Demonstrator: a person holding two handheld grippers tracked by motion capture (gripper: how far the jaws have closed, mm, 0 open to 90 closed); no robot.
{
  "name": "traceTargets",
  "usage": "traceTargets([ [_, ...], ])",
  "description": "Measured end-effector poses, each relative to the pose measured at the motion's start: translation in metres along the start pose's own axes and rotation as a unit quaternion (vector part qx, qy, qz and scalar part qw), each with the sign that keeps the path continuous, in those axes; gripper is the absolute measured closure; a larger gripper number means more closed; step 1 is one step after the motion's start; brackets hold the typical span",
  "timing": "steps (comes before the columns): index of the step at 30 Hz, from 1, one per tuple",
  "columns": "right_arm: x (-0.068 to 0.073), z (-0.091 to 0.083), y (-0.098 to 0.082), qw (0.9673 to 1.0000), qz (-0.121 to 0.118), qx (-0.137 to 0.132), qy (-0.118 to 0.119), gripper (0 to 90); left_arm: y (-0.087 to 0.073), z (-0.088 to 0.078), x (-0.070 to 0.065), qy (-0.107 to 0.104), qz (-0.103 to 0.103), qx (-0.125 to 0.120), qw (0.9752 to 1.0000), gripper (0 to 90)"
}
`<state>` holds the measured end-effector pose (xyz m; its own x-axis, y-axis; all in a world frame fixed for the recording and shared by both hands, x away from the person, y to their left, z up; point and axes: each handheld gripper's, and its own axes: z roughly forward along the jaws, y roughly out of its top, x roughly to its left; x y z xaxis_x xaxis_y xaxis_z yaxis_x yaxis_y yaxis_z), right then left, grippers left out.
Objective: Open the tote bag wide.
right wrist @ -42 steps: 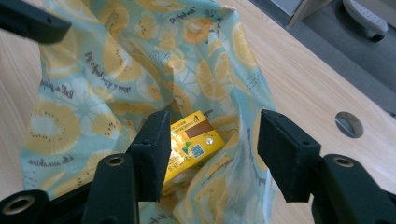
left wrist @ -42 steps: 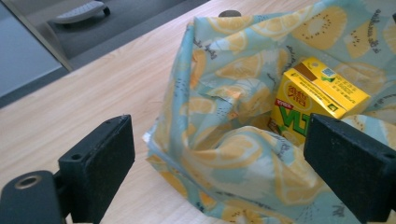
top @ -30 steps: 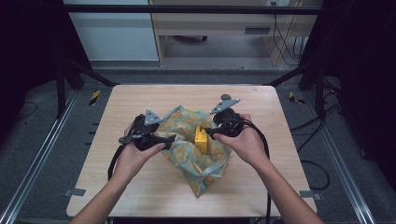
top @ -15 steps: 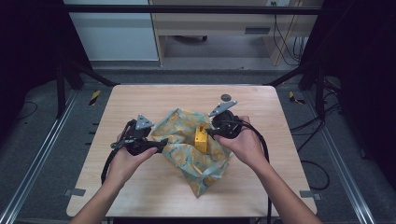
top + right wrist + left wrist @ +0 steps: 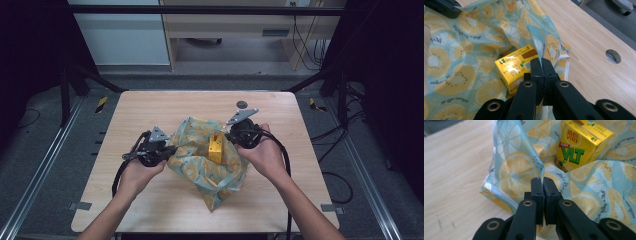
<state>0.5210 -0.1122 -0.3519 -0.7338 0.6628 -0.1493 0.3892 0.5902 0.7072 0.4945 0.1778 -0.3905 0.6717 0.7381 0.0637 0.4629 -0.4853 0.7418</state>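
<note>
Bag (image 5: 210,165), printed with lemon and kiwi slices, lies crumpled at the middle of the table (image 5: 150,107), its narrow end pointing toward the near table edge. Left tool (image 5: 167,151): positioned at the bag's left rim; its jaws have just been closing and are now pressed together on a raised fold of the rim, with the film standing up between the pads (image 5: 537,185) in the left gripper view. Bare table extends to the left of this tool, with open room out to the left edge. Yellow drink carton (image 5: 216,148): sits inside the bag's open mouth, between the two tools. Right tool (image 5: 233,135): positioned at the bag's right rim; its jaws have just been closing and now pinch the rim edge just beside the carton. To its right the table is bare apart from a round cable hole (image 5: 613,56) near the far edge.
</note>
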Motion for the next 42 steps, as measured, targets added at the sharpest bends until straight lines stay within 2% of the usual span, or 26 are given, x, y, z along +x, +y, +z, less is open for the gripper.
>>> traceTargets([
  [2,-0.003,-0.002,-0.002,1.0000,0.006,-0.007,-0.002,90.0,0.004,-0.003,-0.002,0.012,0.011,-0.007,0.9998,88.8],
  [3,-0.003,-0.002,-0.002,1.0000,0.006,-0.007,-0.002,90.0,0.004,-0.003,-0.002,0.012,0.011,-0.007,0.9998,89.0],
  [5,-0.008,-0.006,-0.007,0.9998,0.014,-0.012,-0.009,90.0,0.008,-0.005,-0.005,0.017,0.024,-0.014,0.9995,89.2],
  [8,-0.014,-0.008,-0.014,0.9995,0.022,-0.013,-0.017,90.0,0.009,-0.004,-0.006,0.017,0.030,-0.012,0.9994,89.3],
  [12,-0.021,-0.007,-0.025,0.9991,0.034,-0.011,-0.023,90.0,0.012,0.004,-0.005,0.027,0.042,-0.004,0.9987,89.3],
  [23,-0.037,0.002,-0.045,0.9973,0.062,-0.009,-0.039,90.0,0.019,0.022,-0.004,0.031,0.049,-0.001,0.9983,89.3],
  [32,-0.046,0.016,-0.065,0.9960,0.082,-0.005,-0.036,90.0,0.011,0.041,0.000,0.036,0.052,0.020,0.9978,89.3],
  [38,-0.050,0.023,-0.073,0.9947,0.096,-0.002,-0.037,90.0,0.009,0.050,0.005,0.041,0.044,0.023,0.9979,89.4],
  [42,-0.054,0.025,-0.079,0.9938,0.105,0.000,-0.038,90.0,0.008,0.051,0.005,0.048,0.053,0.028,0.9970,89.4],
])
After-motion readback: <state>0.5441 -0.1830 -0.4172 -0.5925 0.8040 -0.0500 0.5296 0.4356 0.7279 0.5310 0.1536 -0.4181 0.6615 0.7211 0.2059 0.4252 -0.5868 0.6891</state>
